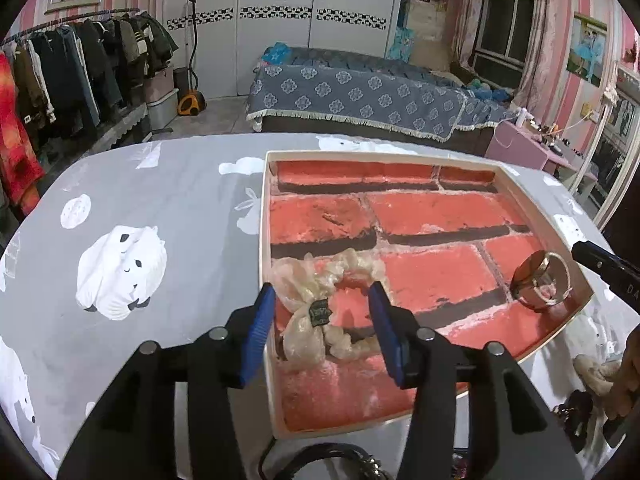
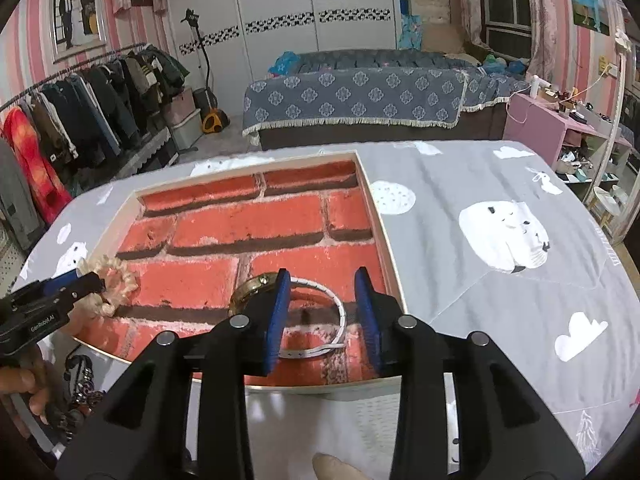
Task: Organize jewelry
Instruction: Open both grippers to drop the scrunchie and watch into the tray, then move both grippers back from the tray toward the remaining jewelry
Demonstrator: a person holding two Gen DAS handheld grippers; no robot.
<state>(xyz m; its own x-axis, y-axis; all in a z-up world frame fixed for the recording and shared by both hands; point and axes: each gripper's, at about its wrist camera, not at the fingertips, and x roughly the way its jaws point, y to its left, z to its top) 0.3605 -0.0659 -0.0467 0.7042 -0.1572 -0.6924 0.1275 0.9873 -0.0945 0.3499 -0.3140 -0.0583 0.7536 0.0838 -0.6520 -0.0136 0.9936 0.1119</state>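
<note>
scrunchie (image 1: 328, 308) lies loose between left gripper (image 1: 322, 330) – unpinched.

The right claw's blue pad (image 2: 278, 312) covers part of the gold bangle (image 2: 250, 290). A dark heap of jewelry (image 2: 80, 388) beside the tray (image 2: 380, 216) is too murky to identify, cut off by the left claw (image 2: 86, 284). The small black tag (image 1: 320, 313) on the cream scrunchie (image 1: 316, 296) is unreadable.

Tray (image 1: 265, 216) sits on the table (image 1: 180, 200), toward its near edge. Inside the tray: scrunchie (image 1: 320, 304) at the near-left corner, bangle (image 1: 542, 282) at the near-right corner, the two well apart. Left gripper (image 1: 322, 322) over the scrunchie, pads either side of it. Right gripper (image 2: 322, 312) over the bangle (image 2: 288, 320). Small items, possibly more jewelry (image 2: 82, 384), lie on the table before the tray. Bed (image 1: 360, 100) behind the table; clothes rack (image 1: 80, 60) to the left.
</note>
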